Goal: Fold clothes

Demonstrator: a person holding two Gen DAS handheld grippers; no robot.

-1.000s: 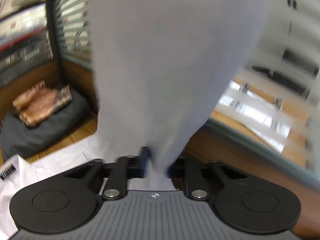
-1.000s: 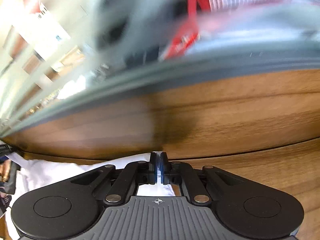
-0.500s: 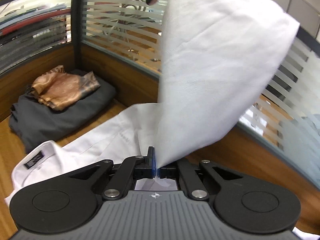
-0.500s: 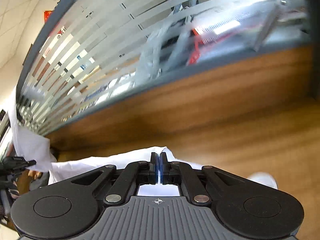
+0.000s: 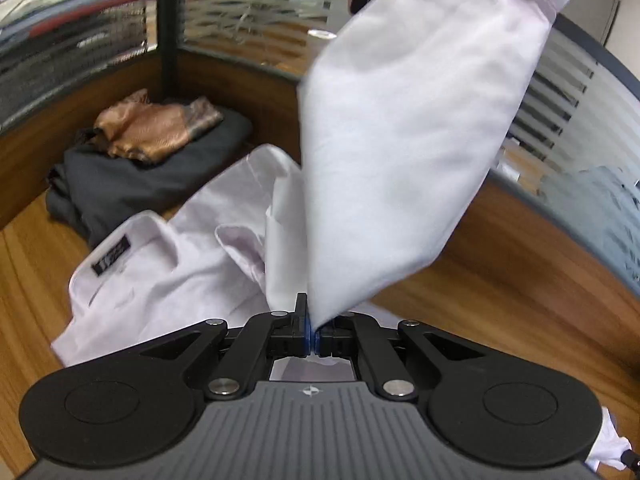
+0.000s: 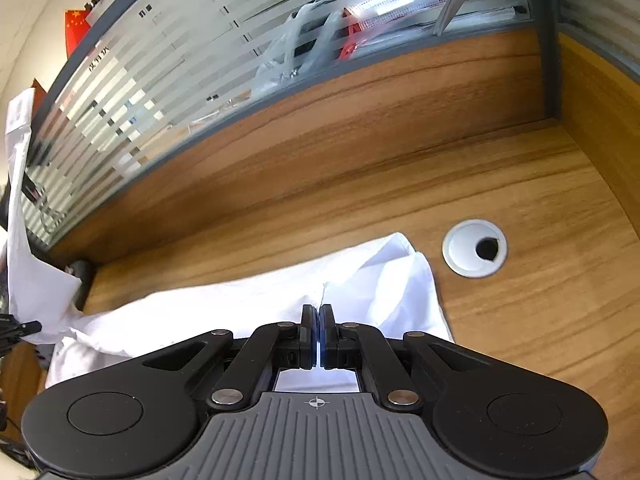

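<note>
Right at the tips of my left tongs (image 5: 312,330) the jaws are pressed together on a pinch of the white shirt (image 5: 168,272), and the sleeve (image 5: 404,136) stands up from that pinch, its cuff at the top of the left view. My right tongs (image 6: 319,340) are pinching a fold of the same shirt near its far end, beside the grommet (image 6: 475,248) in the counter (image 6: 540,320). Between the two grips the body of the shirt lies rumpled on the counter, collar label (image 5: 111,255) facing up. To do this fold well, I judge I should keep both pinches firm, carry the sleeve across the body in one smooth arc and lay it flat before letting go, so the cloth does not bunch. I would keep the right grip low and taut to hold the hem straight. Beyond the shirt, the dark folded garment (image 5: 132,184) with a brown patterned one (image 5: 156,130) on top sits against the wooden partition; I should stay well apart from that pile.
</note>
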